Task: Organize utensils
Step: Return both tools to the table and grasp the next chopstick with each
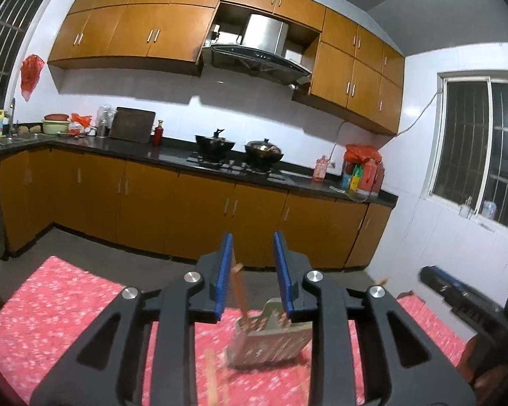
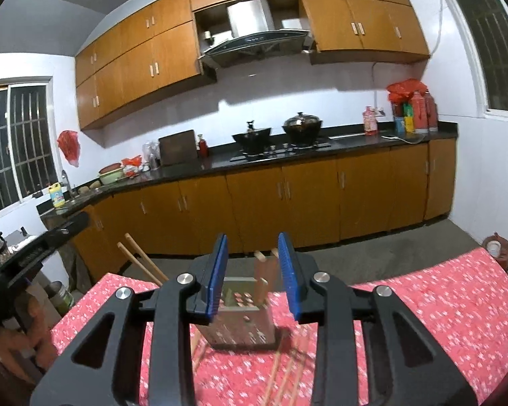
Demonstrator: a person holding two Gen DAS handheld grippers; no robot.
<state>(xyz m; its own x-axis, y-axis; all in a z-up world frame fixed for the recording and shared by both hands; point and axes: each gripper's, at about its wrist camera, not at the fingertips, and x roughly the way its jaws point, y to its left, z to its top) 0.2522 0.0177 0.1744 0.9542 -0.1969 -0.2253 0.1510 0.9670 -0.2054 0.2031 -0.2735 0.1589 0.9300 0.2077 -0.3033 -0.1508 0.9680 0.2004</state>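
While both hand-held grippers point slightly downward over the red flowered tablecloth (image 2: 423, 291), each looks across the same perforated metal utensil holder (image 2: 240, 321), which stands on the cloth. The left hand-held gripper (image 1: 253, 270) has its blue pads (image 1: 224, 270) parted; a blurred pair of chopsticks (image 1: 238, 287) leans between them with its lower end in the holder, close to the left pad, and whether it touches that pad I cannot tell. From the right wrist view that same hand-held gripper shows at the left edge, with a hand (image 2: 34, 331) beneath it.

The right hand-held gripper (image 2: 253, 270) also has its pads parted with a clear gap, gripping nothing; beyond it a pair of chopsticks (image 2: 262, 280) stands upright in the holder. Another pair juts up at a slant at the left of the holder. More chopsticks lie loose on the cloth (image 2: 284, 372) just in front of the holder, blurred. Behind, the kitchen counter (image 2: 355, 143) carries two pots.
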